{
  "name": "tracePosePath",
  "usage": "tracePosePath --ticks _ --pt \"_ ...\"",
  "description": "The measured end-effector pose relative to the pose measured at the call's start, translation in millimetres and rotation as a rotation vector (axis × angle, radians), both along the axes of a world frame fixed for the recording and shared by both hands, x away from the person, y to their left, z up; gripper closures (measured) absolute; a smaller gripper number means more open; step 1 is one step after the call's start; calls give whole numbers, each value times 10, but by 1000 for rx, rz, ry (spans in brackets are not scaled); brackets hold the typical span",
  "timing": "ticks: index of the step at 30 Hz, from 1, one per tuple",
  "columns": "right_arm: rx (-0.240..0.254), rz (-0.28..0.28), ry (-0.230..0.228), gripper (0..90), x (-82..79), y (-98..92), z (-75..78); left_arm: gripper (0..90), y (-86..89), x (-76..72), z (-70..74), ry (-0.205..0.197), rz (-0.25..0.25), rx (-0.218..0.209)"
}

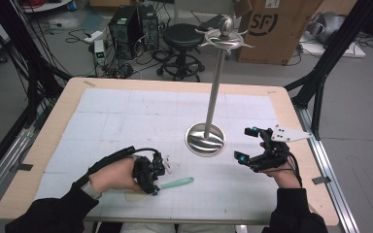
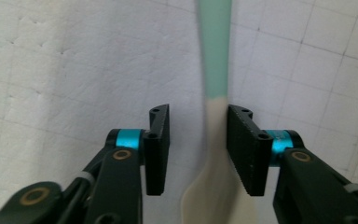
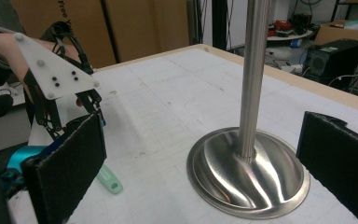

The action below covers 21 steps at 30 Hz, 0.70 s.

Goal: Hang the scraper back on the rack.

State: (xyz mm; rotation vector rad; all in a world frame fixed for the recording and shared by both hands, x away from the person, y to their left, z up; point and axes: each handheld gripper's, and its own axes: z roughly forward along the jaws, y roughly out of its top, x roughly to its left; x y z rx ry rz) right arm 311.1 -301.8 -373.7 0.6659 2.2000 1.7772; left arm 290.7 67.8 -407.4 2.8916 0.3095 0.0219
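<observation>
Your left gripper (image 2: 198, 140) spread around the spatula (image 1: 175, 183) near the mat's front edge, your right gripper (image 1: 250, 144) wide open just beside the steel stand (image 1: 205, 139), open mat (image 1: 126, 116) behind.

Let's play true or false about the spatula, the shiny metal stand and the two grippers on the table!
1. The spatula has a green handle. True.
2. The left gripper is clamped shut on the spatula. False: its jaws are open, one on each side of the spatula, which lies flat on the table.
3. The metal stand lies on its side. False: it stands upright on its round base.
4. The right gripper has open jaws. True.
5. The right gripper holds the stand's pole. False: it is beside the base, not touching it.
</observation>
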Motion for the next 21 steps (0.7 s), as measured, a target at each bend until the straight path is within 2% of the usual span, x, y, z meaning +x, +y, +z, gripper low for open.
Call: tracePosePath --ticks 2,4,7,12,18,20,21 --pt "-1 3 -3 5 2 3 -2 673 -18 -18 5 5 -17 16" --pt "-5 4 0 5 0 5 -3 711 -42 -33 6 14 -10 31" --pt "-5 1 -3 5 -1 6 -2 729 -85 -7 10 41 28 65" --pt "8 -4 -10 5 -21 -1 15 795 -115 -20 11 40 23 81" --pt "-1 -1 -13 5 -28 1 16 800 -69 -15 15 44 30 50" --pt "-3 -2 -11 5 -31 0 15 800 -34 -3 31 44 32 13" --pt "-1 -3 -9 5 -32 -3 15 798 -19 1 50 31 45 -16"
